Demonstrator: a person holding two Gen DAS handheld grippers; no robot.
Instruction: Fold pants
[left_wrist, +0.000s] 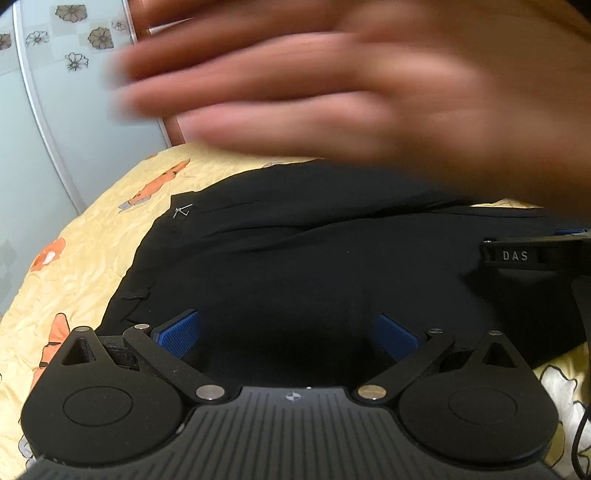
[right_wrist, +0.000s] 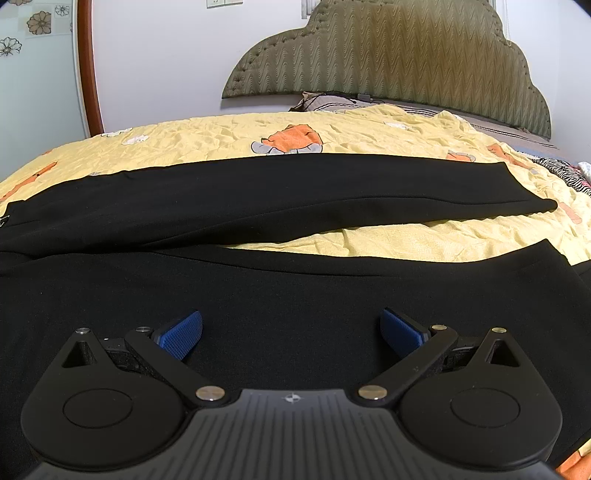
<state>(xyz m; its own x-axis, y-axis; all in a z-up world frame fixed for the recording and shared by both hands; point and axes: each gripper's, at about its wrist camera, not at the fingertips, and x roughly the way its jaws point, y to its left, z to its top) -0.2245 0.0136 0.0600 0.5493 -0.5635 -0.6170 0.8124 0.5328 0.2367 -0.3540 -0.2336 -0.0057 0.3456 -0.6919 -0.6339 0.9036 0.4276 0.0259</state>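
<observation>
Right gripper (right_wrist: 291, 336) jaws apart, empty, low over black pants (right_wrist: 258, 192); legs spread across yellow bedspread (right_wrist: 369, 129), frame centre. Left gripper (left_wrist: 290, 334) likewise apart. Blurred hand (left_wrist: 332, 85) upper frame. Advice: pinch near leg edge, lay over far leg.

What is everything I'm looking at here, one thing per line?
pants: one, black, spread on the bed, both legs laid out
bedspread: one, yellow with orange prints, under the pants
headboard: one, olive, quilted, against the wall
pillow: one, partly hidden, below the headboard
striped cloth: black and white, bed's right edge
hand: one, bare, blurred, above the pants
left tongs: open, blue pads, over the pants
right tongs: open, blue pads, over the pants
</observation>
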